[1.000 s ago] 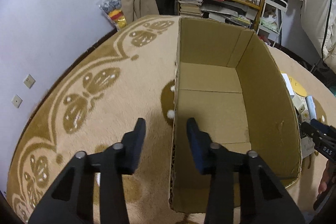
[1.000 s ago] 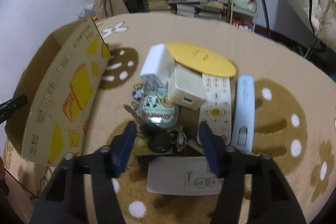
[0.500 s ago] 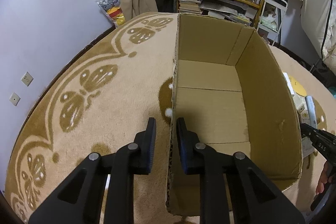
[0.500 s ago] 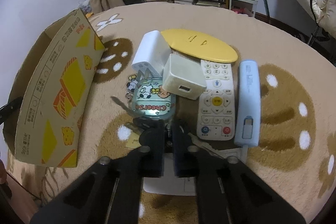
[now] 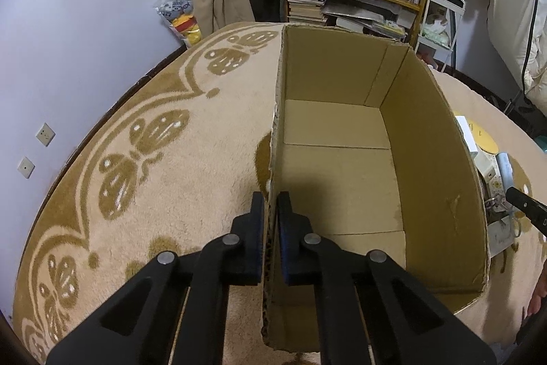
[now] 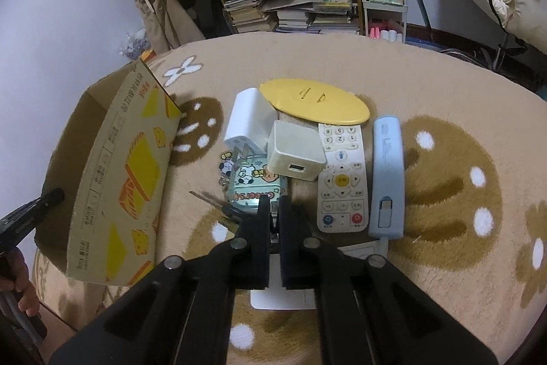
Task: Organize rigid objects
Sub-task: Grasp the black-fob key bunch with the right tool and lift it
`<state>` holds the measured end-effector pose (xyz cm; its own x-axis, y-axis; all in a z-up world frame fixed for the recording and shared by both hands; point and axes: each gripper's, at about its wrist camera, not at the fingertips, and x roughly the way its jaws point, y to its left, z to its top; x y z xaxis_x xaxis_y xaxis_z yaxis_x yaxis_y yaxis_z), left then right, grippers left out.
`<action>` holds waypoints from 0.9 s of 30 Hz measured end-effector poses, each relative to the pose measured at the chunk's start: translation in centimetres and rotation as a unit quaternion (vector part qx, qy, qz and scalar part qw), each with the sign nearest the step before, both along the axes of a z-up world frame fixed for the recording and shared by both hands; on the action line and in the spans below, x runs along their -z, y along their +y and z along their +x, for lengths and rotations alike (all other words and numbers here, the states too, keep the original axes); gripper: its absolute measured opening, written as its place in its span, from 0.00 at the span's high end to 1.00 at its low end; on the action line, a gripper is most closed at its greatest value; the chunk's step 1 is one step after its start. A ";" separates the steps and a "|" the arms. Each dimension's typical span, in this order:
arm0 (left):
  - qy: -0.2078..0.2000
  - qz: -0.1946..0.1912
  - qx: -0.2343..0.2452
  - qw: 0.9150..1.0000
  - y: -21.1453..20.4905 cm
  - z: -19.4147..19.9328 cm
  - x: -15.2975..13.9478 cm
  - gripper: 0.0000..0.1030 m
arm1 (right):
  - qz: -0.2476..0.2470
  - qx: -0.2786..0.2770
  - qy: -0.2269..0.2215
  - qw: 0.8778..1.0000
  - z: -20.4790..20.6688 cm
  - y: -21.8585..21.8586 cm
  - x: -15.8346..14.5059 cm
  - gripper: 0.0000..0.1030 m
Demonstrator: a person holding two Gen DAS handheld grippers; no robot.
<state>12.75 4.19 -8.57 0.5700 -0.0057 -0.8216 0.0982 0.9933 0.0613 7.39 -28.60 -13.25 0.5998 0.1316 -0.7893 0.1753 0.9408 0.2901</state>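
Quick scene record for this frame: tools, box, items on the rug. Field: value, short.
left tool: shut on the left wall of the cardboard box
right tool: shut on a small metal piece at the key bunch; exact item unclear
box contents: nothing visible inside
box position: on the rug, left of the item pile
items on rug: white charger, cream USB cube, yellow oval lid, white remote, light blue device, cartoon tin
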 end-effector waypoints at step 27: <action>-0.004 -0.001 0.003 1.000 -0.1 -0.2 -0.4 0.95 | -0.012 0.010 -0.083 0.996 -1.4 0.9 -5.8 0.94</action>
<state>12.50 4.07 -8.18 0.5769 -0.0109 -0.8168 0.1039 0.9928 0.0601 5.95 -27.68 -7.45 0.7250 0.1003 -0.6814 0.1449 0.9450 0.2933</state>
